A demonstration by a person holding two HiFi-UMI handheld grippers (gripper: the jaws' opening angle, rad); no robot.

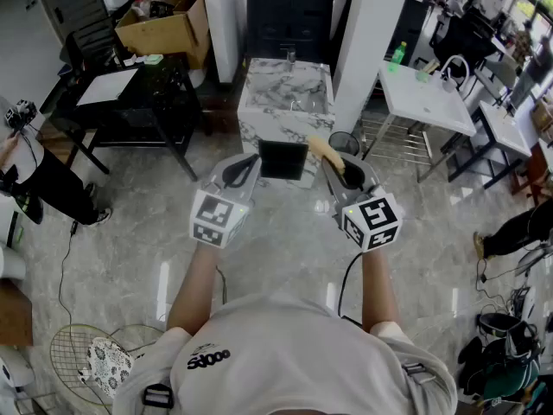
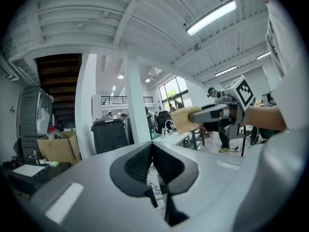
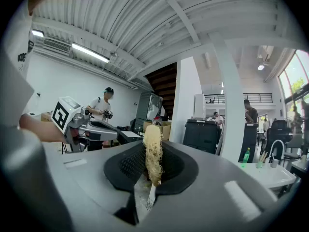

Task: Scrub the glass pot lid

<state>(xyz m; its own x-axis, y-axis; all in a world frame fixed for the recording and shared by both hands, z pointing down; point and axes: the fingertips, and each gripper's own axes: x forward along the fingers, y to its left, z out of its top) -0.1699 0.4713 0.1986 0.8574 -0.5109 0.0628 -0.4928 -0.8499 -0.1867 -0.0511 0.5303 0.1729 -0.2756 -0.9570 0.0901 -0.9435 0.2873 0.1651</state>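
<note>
Scrubber (image 3: 153,141) in right gripper (image 3: 154,167)

Marble counter (image 1: 285,102) ahead, black table (image 1: 130,93) left of it, white table (image 1: 428,102) right, left gripper (image 1: 249,164) beside right gripper (image 1: 334,168), sponge (image 1: 321,148) in the right one.

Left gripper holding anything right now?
No, the left gripper has its jaws closed together with nothing between them.
</note>
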